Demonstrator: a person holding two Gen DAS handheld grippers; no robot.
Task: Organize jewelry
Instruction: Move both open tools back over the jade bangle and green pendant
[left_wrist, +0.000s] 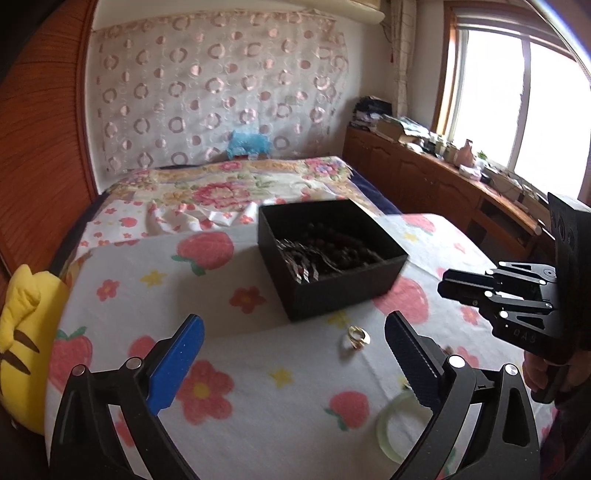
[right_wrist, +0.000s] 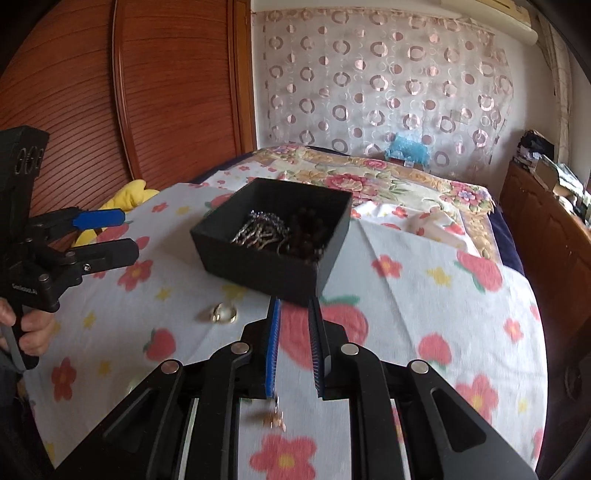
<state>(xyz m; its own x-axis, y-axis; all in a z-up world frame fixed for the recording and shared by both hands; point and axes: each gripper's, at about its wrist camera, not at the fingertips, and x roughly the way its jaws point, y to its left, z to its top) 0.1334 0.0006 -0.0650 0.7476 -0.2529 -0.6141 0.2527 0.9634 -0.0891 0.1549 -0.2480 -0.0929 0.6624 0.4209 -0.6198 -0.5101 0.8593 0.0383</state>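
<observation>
Two grippers flank the gold ring (left_wrist: 357, 335) lying before the black jewelry box (left_wrist: 343, 291): the wide-open, empty left gripper (left_wrist: 291, 360) is nearer, while the right gripper (right_wrist: 295, 347), nearly closed on nothing, stands beside.

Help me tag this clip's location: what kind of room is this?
Most likely a home bedroom: a bed with a floral cover, a ring-patterned curtain behind it, and wooden cabinets beneath the window.
</observation>
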